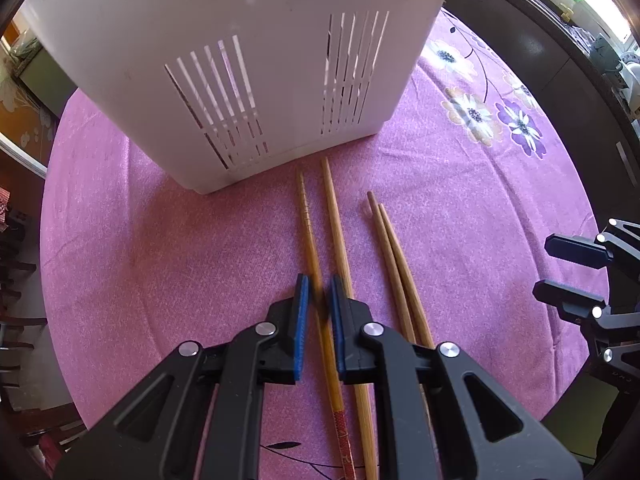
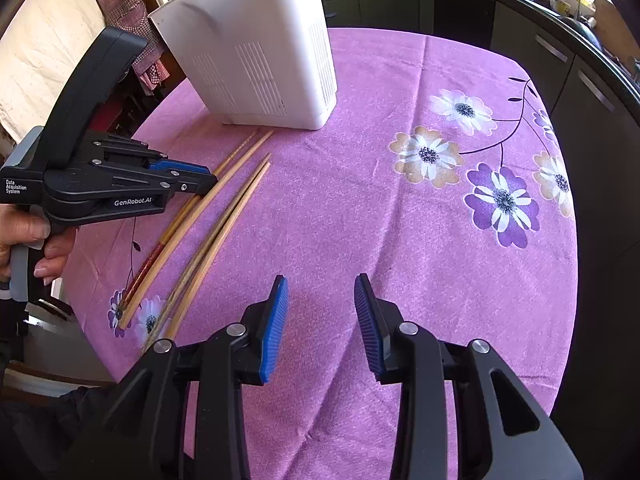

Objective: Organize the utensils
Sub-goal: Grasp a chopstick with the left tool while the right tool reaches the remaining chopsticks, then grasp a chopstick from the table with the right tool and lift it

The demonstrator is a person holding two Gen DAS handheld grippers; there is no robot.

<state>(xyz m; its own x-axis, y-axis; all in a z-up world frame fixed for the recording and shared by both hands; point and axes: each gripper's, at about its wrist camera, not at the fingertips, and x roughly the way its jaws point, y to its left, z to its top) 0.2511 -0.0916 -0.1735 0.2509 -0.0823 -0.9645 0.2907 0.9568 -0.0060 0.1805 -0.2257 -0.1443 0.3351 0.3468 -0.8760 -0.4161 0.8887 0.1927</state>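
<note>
Picking up is in hand; the left gripper (image 1: pixel 319 304) fingers straddle the red-handled chopstick (image 1: pixel 310 240), nearly clenched; right gripper (image 2: pixel 321 320) released; next, lift toward the white holder (image 1: pixel 240 60).

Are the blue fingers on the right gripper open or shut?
Open. The right gripper shows a wide gap between its blue pads, with only pink flowered tablecloth showing between.

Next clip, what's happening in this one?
A person is sorting chopsticks on a table with a pink flowered cloth, one handheld gripper per hand. The left gripper has its fingers astride the red-handled chopstick, leftmost of four lying in front of the white slotted utensil holder; whether it is already clamped is unclear. The other three chopsticks lie loose on the cloth. The right gripper is open and empty, hovering over bare cloth to the side.
</note>
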